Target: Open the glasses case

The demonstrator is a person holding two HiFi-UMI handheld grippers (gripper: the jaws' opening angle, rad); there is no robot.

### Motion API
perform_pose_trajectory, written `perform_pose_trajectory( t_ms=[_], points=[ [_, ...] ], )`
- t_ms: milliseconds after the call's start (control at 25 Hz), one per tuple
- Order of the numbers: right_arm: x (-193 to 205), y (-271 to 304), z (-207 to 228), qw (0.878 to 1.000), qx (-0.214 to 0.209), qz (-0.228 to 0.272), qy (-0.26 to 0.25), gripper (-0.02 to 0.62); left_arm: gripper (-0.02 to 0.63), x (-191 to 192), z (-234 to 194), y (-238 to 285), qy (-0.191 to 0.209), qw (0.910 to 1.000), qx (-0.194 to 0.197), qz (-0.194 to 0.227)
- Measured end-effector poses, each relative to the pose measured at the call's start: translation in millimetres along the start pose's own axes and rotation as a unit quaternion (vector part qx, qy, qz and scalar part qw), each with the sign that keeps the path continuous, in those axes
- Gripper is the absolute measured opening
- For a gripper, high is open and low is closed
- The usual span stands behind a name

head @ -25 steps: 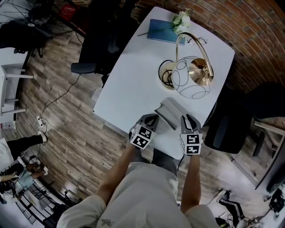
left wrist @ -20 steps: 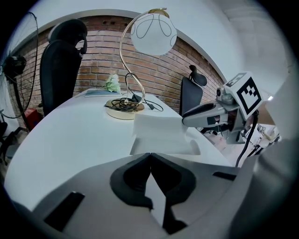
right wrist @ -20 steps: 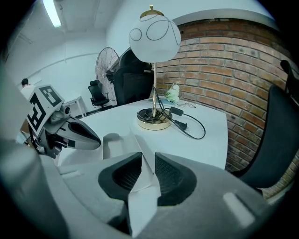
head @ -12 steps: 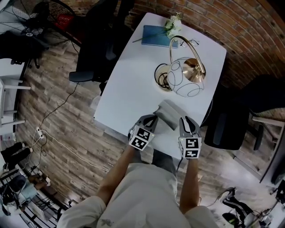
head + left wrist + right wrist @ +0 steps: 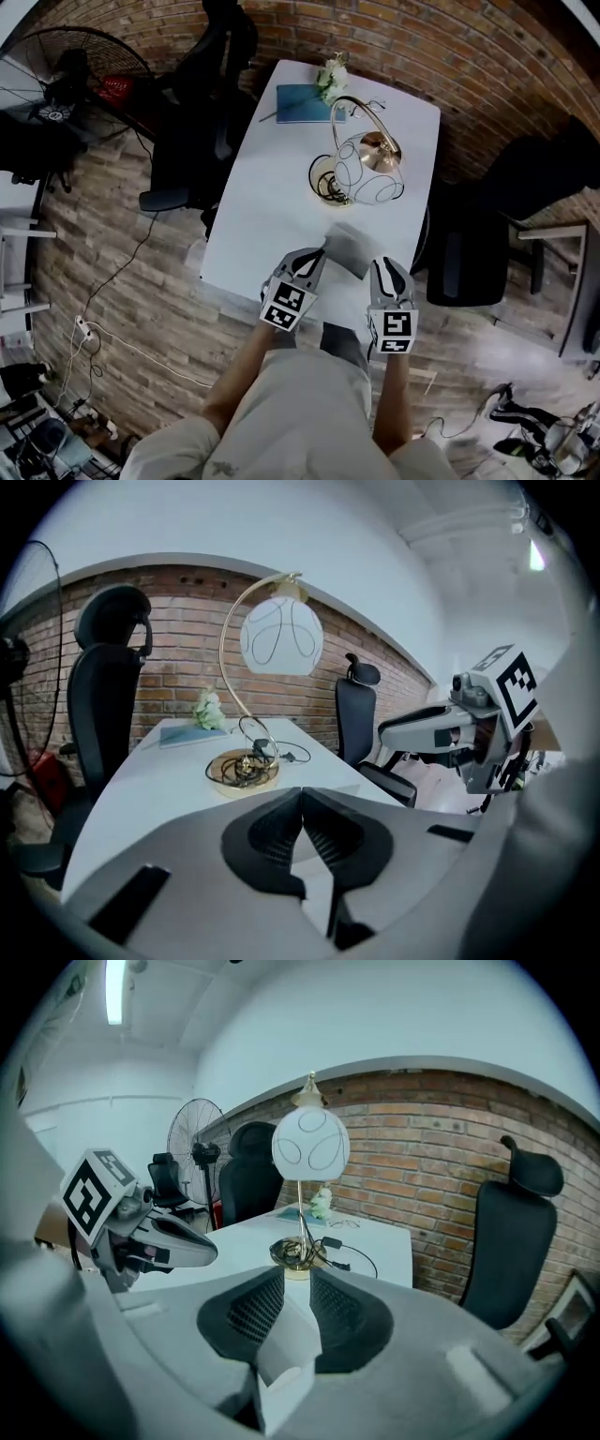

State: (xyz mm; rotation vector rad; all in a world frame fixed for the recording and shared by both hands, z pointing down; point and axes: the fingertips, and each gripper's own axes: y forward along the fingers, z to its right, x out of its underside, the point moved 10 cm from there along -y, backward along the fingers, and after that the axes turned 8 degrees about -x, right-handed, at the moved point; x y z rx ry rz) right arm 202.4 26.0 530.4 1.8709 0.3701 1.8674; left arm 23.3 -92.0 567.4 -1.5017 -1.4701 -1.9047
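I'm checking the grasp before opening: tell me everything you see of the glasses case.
The case is a pale grey, flat, boxy thing, set aslant by the table's near edge, between both grippers. The right gripper is shut on a pale flap of it. The left gripper's tip meets its left end, but whether it grips is unclear. Its material cannot be told.

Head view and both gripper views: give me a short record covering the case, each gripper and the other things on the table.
case: grey glasses case at the table's near edge, between the two grippers; open or closed unclear
left gripper: jaws together at the tips
right gripper: shut on a pale part of the case
table: white
other items: globe lamp, blue notebook, flowers
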Motion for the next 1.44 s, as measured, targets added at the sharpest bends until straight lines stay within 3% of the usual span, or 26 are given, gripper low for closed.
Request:
perform_pose_trajectory(
  t_ms=[360, 720, 1040, 1440],
  points=[
    [-41, -51, -53, 0.995, 0.074, 0.072, 0.008, 0.078, 0.006, -47, -9, -56, 0.045, 0.9940, 0.044, 0.089],
    [-55, -61, -88, 0.989, 0.133, 0.068, 0.000, 0.078, 0.006, -57, -23, -83, 0.064, 0.9881, 0.069, 0.122],
    [-67, -71, -83, 0.987, 0.135, 0.082, -0.004, 0.078, 0.006, -73, -19, -86, 0.065, 0.9863, 0.067, 0.136],
    [-63, -71, -40, 0.990, 0.098, 0.097, -0.015, 0.078, 0.006, -94, 7, -70, 0.080, 0.9867, 0.034, 0.137]
  ],
)
